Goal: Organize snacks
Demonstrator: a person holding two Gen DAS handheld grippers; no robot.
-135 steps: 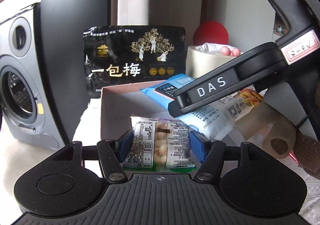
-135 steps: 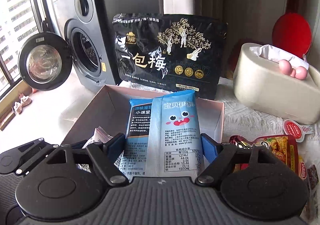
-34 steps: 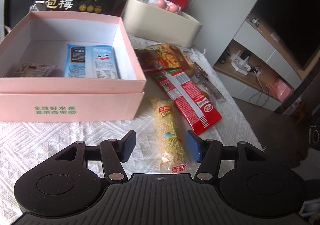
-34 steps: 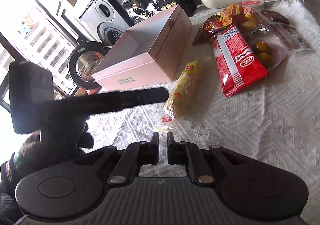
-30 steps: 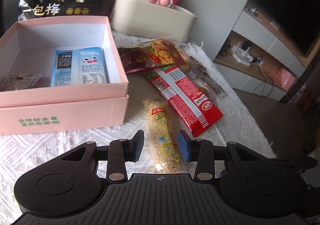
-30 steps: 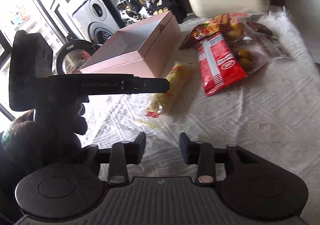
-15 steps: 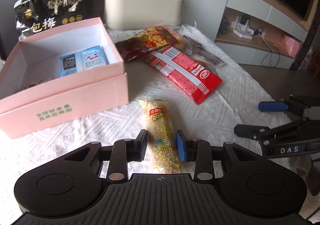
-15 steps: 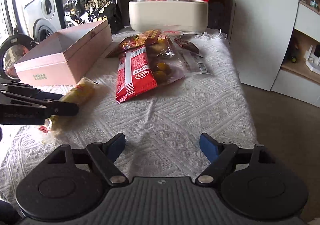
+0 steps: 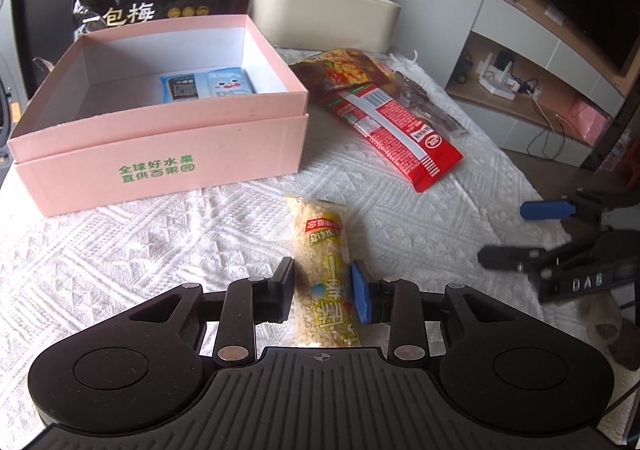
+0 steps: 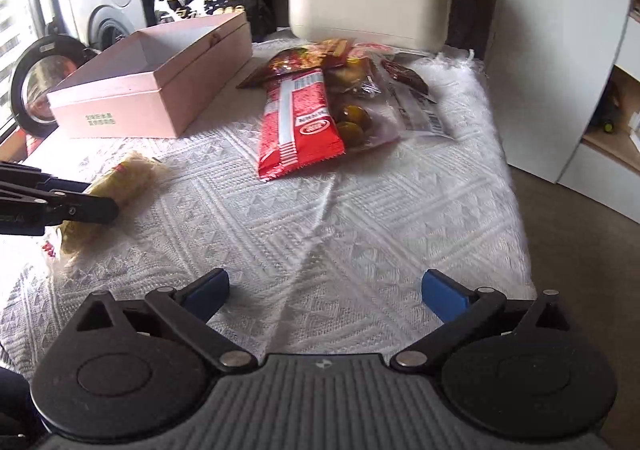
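while pinched in left hand-held gripper [image 9: 322, 295], a long crinkly grain bar [image 9: 323, 274]

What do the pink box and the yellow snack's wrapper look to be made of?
The pink box looks like matte cardboard: flat, stiff walls, crisp edges, printed green lettering. The yellow snack's wrapper, pinched in the left claw, seems thin clear plastic film, glossy, with the grainy contents showing through.

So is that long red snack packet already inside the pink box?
No, the red packet lies on the white tablecloth to the right of the pink box, outside its walls.
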